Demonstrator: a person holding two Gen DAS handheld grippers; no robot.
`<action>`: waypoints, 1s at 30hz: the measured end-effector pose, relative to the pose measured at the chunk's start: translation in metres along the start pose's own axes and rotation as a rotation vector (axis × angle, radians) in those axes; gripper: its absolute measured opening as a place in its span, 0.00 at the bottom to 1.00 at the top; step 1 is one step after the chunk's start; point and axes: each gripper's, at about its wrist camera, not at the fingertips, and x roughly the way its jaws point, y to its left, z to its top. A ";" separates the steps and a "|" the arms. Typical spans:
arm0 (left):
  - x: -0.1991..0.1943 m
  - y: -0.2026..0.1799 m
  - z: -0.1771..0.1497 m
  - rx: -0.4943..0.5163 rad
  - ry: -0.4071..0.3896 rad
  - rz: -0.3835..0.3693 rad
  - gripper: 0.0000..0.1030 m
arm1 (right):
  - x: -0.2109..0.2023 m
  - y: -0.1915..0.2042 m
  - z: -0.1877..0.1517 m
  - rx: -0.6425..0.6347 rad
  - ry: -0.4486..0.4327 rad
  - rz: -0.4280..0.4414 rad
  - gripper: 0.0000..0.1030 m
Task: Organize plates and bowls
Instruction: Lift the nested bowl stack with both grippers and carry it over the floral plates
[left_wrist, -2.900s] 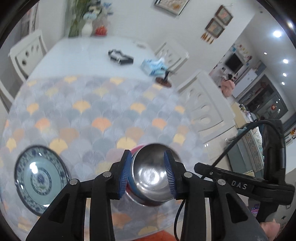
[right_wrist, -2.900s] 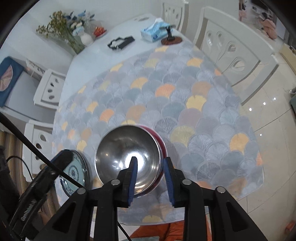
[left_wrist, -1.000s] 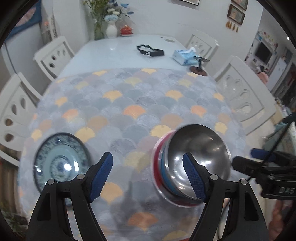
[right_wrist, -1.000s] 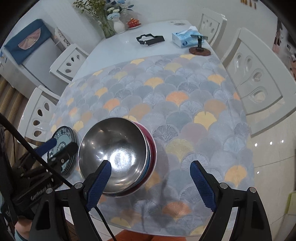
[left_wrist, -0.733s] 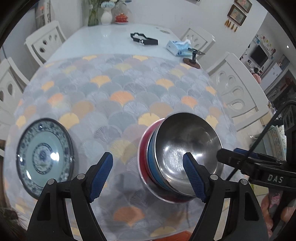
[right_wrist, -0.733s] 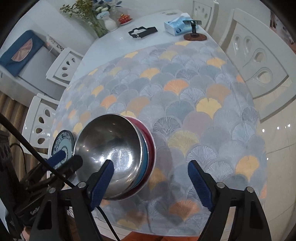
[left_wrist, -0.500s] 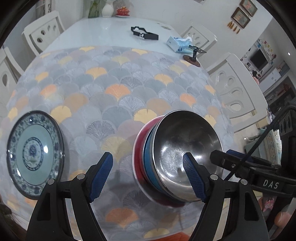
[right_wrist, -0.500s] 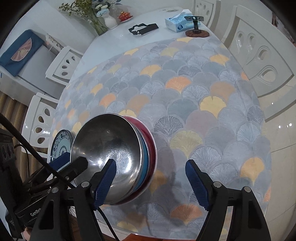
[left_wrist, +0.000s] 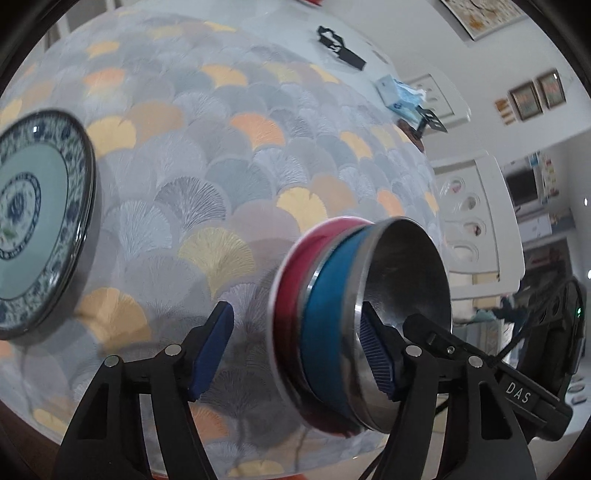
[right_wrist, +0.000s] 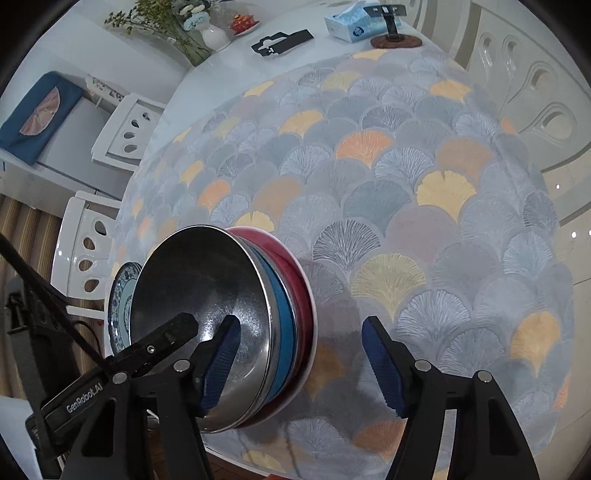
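A stack of three nested bowls stands on the fan-patterned tablecloth: a steel bowl (left_wrist: 406, 295) inside a blue bowl (left_wrist: 325, 321) inside a red bowl (left_wrist: 291, 295). The stack also shows in the right wrist view (right_wrist: 207, 295). My left gripper (left_wrist: 295, 354) is open, its jaws on either side of the stack's left rim, one inside the steel bowl. My right gripper (right_wrist: 301, 358) is open, straddling the stack's right rim. A blue-patterned plate (left_wrist: 33, 218) lies to the left, and its edge shows in the right wrist view (right_wrist: 120, 302).
At the table's far end lie a black object (right_wrist: 282, 42), a tissue box (right_wrist: 349, 26), a phone stand (right_wrist: 393, 35) and a flower vase (right_wrist: 214, 37). White chairs (right_wrist: 127, 131) stand around the table. The near table edge (right_wrist: 332, 470) is just below the bowls.
Both grippers have dropped lower and closer to the bowl stack, so each now has its open jaws around the stack's rim. The bowls and plate have stayed in place.
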 end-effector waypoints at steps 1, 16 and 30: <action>0.001 0.002 0.001 -0.010 0.004 -0.006 0.61 | 0.002 -0.001 0.001 0.003 0.004 0.006 0.63; 0.012 0.011 0.001 -0.052 0.027 -0.092 0.37 | 0.029 -0.006 0.003 0.050 0.061 0.093 0.44; 0.011 0.006 0.001 -0.076 0.026 -0.067 0.35 | 0.026 0.001 0.003 0.007 0.055 0.062 0.44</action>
